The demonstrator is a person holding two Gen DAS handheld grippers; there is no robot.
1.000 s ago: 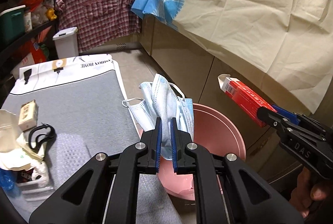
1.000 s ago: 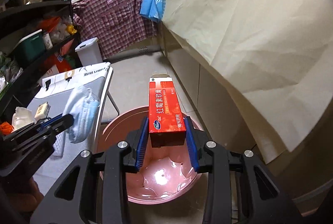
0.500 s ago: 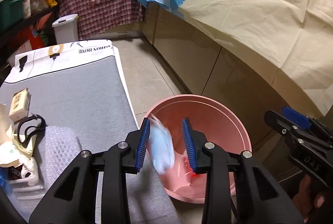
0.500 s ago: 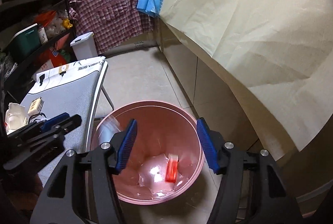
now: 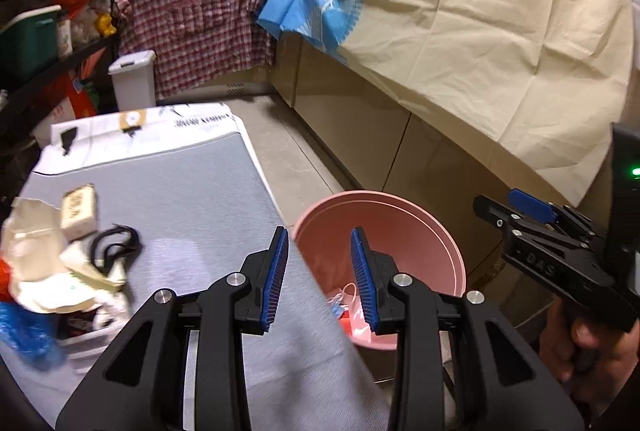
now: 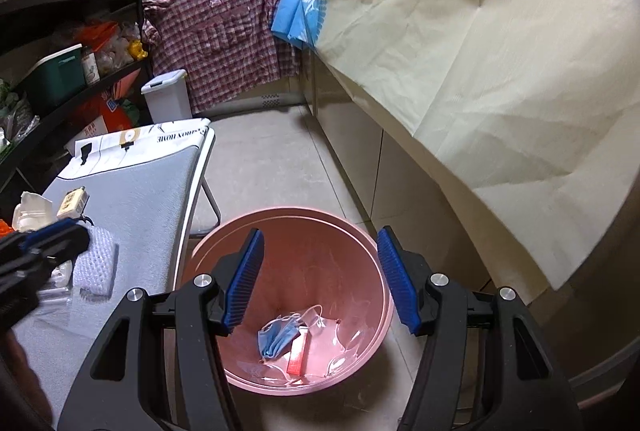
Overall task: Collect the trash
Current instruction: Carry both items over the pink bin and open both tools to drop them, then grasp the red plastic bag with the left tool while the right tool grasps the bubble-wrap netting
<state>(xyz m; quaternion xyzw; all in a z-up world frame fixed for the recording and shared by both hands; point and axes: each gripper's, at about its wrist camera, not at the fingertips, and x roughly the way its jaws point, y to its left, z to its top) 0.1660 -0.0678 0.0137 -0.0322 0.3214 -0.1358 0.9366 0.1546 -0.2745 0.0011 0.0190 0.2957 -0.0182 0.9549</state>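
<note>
A pink bin [image 6: 372, 243] stands on the floor beside the grey table [image 5: 192, 191]; it also shows in the left wrist view [image 5: 400, 215]. A blue face mask [image 6: 276, 339] and a red box [image 6: 298, 353] lie at its bottom. My right gripper [image 6: 320, 279] is open and empty above the bin. My left gripper [image 5: 318, 279] is open and empty over the table's right edge, next to the bin. Loose trash sits at the table's left: crumpled paper [image 5: 36, 259], a small beige packet [image 5: 78, 209], a black cord [image 5: 116, 243] and blue plastic [image 5: 24, 331].
Cabinets draped in a cream sheet [image 5: 500, 43] run along the right. A white lidded bin [image 5: 132, 79] and dark shelves [image 6: 60, 71] stand at the far left. A plaid shirt [image 5: 192, 19] hangs at the back. Tiled floor [image 6: 272, 159] lies between table and cabinets.
Both grippers opened. The mask dropped from the left gripper and the red box from the right one; both now lie in the pink bin. The left gripper has swung left.
</note>
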